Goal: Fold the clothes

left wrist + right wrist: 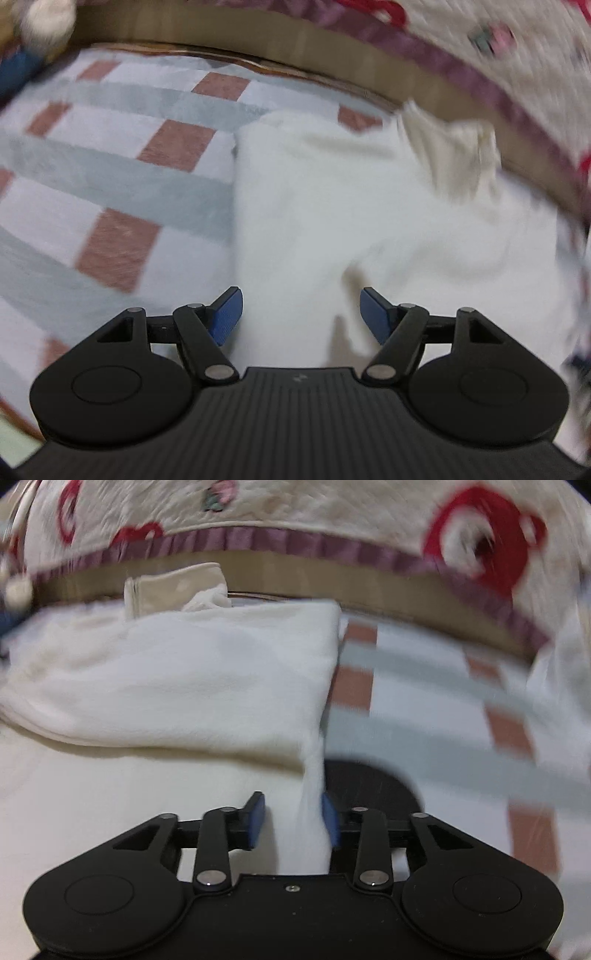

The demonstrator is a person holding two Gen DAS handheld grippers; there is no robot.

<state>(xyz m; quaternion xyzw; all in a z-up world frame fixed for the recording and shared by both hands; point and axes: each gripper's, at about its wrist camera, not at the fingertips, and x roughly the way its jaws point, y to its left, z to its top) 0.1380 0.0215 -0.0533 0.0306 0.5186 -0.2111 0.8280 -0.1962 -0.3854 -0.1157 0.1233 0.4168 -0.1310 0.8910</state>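
Observation:
A white fleecy garment (369, 206) lies on a checked blanket (110, 166), its left edge folded straight. My left gripper (301, 314) is open just above the garment's near part, blue pads (227, 314) wide apart and empty. In the right wrist view the same garment (184, 672) lies partly folded, with a cream collar piece (170, 587) at its far edge. My right gripper (293, 819) has its jaws partly apart, and a raised fold of the white cloth (312, 794) stands between the pads, against the right pad (330, 823).
The blanket (424, 701) has grey stripes and reddish squares. A tan edge band (369, 62) runs along the far side. Beyond it lies a quilt (332, 506) with red patterns and a purple frill. Both views are motion-blurred.

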